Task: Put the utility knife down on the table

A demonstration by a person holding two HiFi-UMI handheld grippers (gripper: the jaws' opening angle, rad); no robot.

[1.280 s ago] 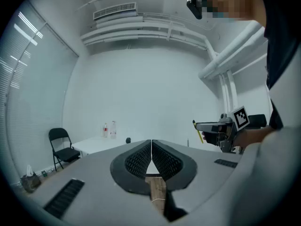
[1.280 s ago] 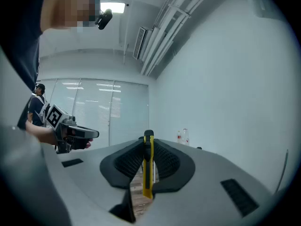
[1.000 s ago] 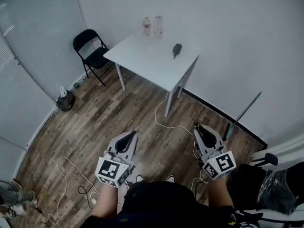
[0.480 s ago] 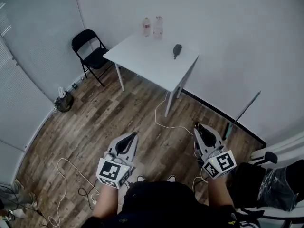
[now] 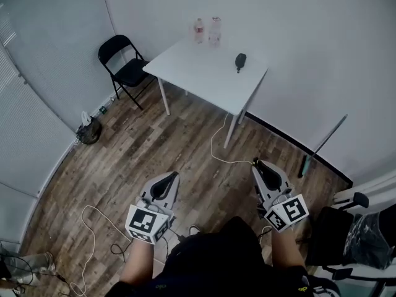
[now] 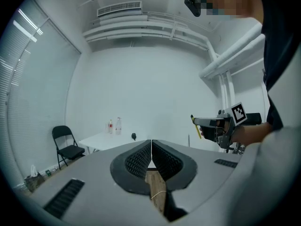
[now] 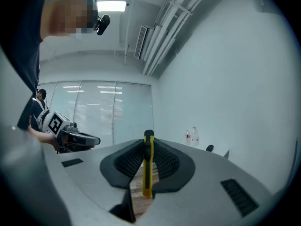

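A yellow utility knife (image 7: 148,166) stands clamped upright between the jaws of my right gripper (image 7: 148,140), which is shut on it. In the head view that right gripper (image 5: 257,164) hangs over the wooden floor at lower right, the knife tip just showing. My left gripper (image 5: 172,176) is at lower left, shut with nothing between its jaws; the left gripper view shows the left gripper (image 6: 151,143) with jaws pressed together. The white table (image 5: 198,79) stands far ahead by the wall.
On the table are two bottles (image 5: 206,31) and a small dark object (image 5: 240,60). A black folding chair (image 5: 124,67) stands left of the table. Cables (image 5: 219,153) trail on the floor. A dark bag (image 5: 90,130) sits by the left wall.
The view has shifted slightly, so table and chair sit a little further right and down. Both grippers stay where they were, with the knife still held.
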